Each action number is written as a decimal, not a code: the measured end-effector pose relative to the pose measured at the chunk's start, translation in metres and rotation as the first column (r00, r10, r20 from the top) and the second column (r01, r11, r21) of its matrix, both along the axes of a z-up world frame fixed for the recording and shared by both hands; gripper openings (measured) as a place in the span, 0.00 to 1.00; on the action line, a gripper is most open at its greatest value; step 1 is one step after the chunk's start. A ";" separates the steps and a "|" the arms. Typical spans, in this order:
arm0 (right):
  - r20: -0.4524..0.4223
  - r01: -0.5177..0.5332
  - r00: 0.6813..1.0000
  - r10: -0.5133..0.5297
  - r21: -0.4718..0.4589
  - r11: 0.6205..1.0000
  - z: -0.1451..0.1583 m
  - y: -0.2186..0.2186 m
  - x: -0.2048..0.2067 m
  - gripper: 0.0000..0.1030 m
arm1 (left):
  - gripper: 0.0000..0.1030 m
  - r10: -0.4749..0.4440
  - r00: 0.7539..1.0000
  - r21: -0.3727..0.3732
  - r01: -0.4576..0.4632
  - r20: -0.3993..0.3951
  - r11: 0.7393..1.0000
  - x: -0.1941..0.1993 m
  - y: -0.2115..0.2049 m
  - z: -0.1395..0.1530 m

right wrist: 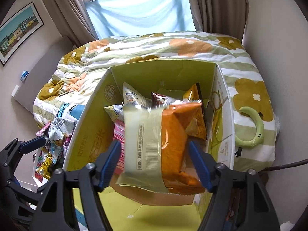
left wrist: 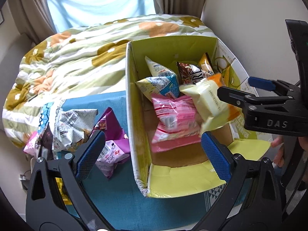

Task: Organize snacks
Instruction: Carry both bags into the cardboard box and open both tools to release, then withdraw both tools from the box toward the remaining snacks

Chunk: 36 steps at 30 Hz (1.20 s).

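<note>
A glossy cream-and-orange snack packet (right wrist: 163, 144) hung blurred between the right gripper (right wrist: 156, 165)'s wide-open jaws, above the green cardboard box (right wrist: 92, 134); the left gripper (left wrist: 152, 154)'s jaws gaped empty.

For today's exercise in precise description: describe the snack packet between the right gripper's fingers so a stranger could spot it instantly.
Find the open yellow-green cardboard box at the foot of the flowered bed. Over its opening, between the right gripper's open fingers, is the packet. It alone is half pale cream, half orange; the packets beneath are pink, brown or blue-and-white.
</note>
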State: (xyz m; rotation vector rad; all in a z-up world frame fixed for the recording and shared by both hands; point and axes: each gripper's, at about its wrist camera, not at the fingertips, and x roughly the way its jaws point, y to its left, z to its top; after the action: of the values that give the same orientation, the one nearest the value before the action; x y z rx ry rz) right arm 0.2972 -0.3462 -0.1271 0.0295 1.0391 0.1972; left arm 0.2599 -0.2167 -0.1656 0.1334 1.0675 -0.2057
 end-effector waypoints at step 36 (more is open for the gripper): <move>0.219 -0.120 0.970 0.107 0.043 0.992 0.107 0.064 -0.100 1.00 | 0.96 0.184 0.966 -0.044 -0.179 0.180 0.983 -0.096 0.119 0.087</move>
State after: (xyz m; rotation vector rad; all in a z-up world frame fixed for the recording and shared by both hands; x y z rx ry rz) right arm 0.1972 -0.2819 -0.0199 -0.0012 0.8184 0.3266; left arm 0.1635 -0.0977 -0.0786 0.0280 0.8866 -0.0409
